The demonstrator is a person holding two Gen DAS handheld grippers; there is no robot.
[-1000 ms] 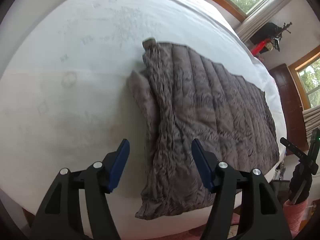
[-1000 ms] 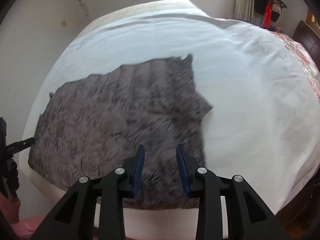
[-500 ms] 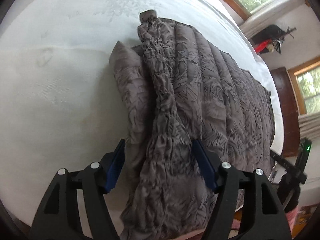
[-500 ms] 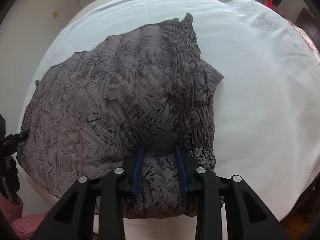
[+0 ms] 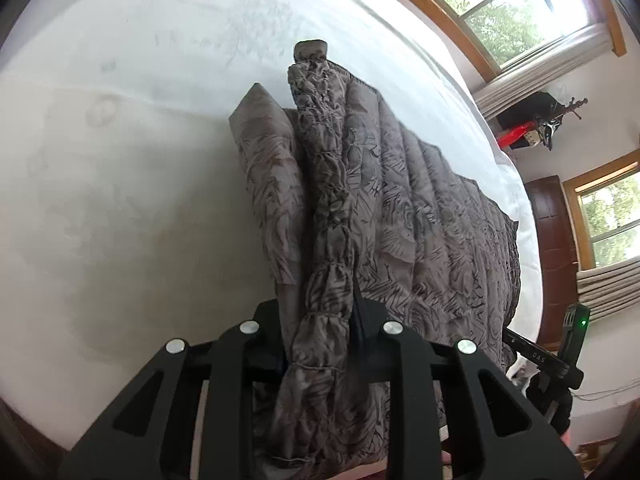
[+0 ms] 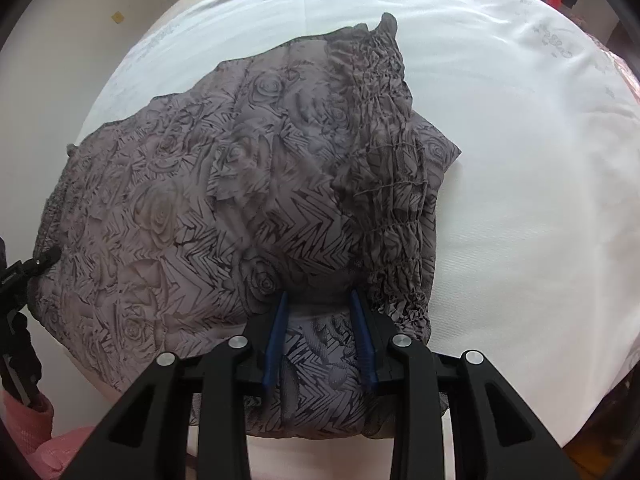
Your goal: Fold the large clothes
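The skirt (image 5: 420,232) is lying on the white bed (image 5: 140,160), a grey quilted garment with a rose and zigzag print. Its shirred waistband (image 5: 324,184) is running from the bottom centre of the left wrist view up toward the top centre, and the body is stretching away toward the right edge of that frame; the long axis is lying along the near edge of the bed. The folding is looking barely begun: the skirt is mostly spread out, with only a flap peeking out beside the waistband, and every main fold is still to come.

The left claw (image 5: 320,336) is closing on the near end of the waistband, bunched fabric filling the gap. The right claw (image 6: 320,336) is standing narrow at the hem (image 6: 316,360) in the bottom centre of the right wrist view, cloth lying between its blue pads (image 6: 276,336); I cannot tell whether they are pinching it.
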